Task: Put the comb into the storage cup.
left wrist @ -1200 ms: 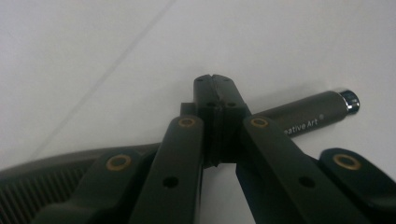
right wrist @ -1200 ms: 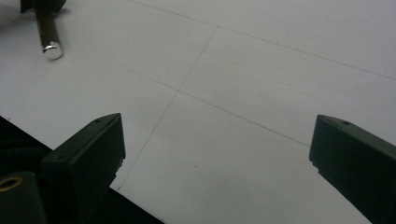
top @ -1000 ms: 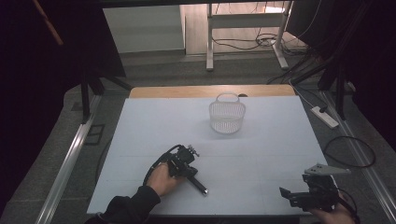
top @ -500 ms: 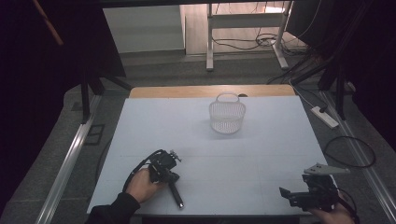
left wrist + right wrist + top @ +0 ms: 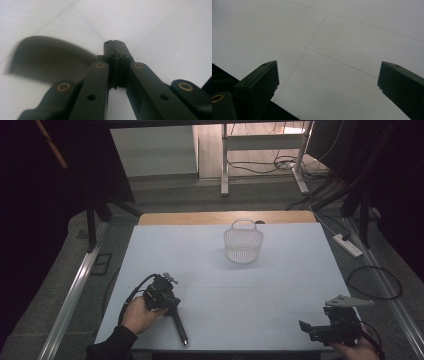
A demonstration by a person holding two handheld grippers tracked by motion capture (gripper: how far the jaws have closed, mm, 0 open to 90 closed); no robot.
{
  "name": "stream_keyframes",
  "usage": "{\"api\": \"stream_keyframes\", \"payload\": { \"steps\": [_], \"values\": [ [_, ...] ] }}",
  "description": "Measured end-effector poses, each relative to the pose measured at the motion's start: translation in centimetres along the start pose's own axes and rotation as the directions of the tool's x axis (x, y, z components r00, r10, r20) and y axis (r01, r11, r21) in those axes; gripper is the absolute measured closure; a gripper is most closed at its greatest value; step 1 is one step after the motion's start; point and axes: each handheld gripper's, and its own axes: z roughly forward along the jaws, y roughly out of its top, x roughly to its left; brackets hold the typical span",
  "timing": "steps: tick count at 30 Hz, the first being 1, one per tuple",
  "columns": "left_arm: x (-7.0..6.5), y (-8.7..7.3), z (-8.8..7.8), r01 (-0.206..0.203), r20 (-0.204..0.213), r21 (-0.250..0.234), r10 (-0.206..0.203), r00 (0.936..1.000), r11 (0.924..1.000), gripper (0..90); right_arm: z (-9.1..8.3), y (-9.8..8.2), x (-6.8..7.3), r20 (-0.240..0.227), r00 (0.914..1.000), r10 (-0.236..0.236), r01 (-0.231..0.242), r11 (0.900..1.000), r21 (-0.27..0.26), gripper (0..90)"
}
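Down low near the table's [image 5: 300, 270] front edge, well short of the white basket [image 5: 243, 245].
Left gripper [image 5: 115, 43] pressed together, empty; right gripper [image 5: 328, 82] spread wide.

room light: dim around me; the white table [image 5: 280, 285] is the one bright surface, and the floor and frames at the edges sink into black.
light source: a brighter patch lies far beyond my jaws, past the table's far end.
shadows: soft ones sit under the basket [image 5: 243, 245] and beside my left gripper [image 5: 181, 330].
glare: the tabletop ahead of my left jaws washes out to near white.
blur: the dark ribbed shape [image 5: 50, 60] left of my shut left jaws is smeared.
focus: my left jaws are soft close up; my right gripper [image 5: 328, 77] stands wide open, its jaw edges fairly crisp, the table seams between them sharp.
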Motion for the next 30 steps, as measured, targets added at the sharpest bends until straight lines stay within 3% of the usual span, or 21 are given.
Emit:
{"api": "stream_keyframes", "payload": {
  "steps": [6,11,14,17,20,27,30],
  "values": [
    [2.3,-1.5,-1.0,0.076,-0.06,0.004,-0.076,0.9953,0.9971,89.2,0.0,0.0,0.0,0.001,1.0,-0.001,0.001,1.0,0.002,4.1],
    [4.3,-2.6,-0.8,0.152,-0.11,0.032,-0.147,0.983,0.9879,89.2,0.0,0.0,0.0,0.001,1.0,0.0,0.0,1.0,0.002,4.1],
    [5.2,-2.9,-0.4,0.187,-0.116,0.047,-0.18,0.9767,0.9813,89.2,0.0,0.0,0.0,0.002,1.0,0.001,-0.001,1.0,0.003,4.1],
    [5.7,-2.6,0.4,0.193,-0.119,0.068,-0.185,0.9756,0.9787,89.2,0.1,0.1,0.0,0.001,1.0,0.002,-0.002,1.0,0.005,4.1],
    [5.7,-1.9,0.6,0.18,-0.136,0.071,-0.169,0.9761,0.9811,89.2,0.1,0.1,0.0,0.002,1.0,0.0,0.0,1.0,0.003,4.1],
    [5.0,0.3,1.5,0.147,-0.164,0.063,-0.135,0.9772,0.9871,89.3,0.1,0.1,0.0,0.0,1.0,0.001,-0.001,1.0,0.003,4.1],
    [4.5,1.5,2.1,0.125,-0.158,0.059,-0.114,0.9807,0.9904,89.3,0.1,0.1,0.0,0.0,1.0,0.002,-0.002,1.0,0.004,4.1]
  ]
}}
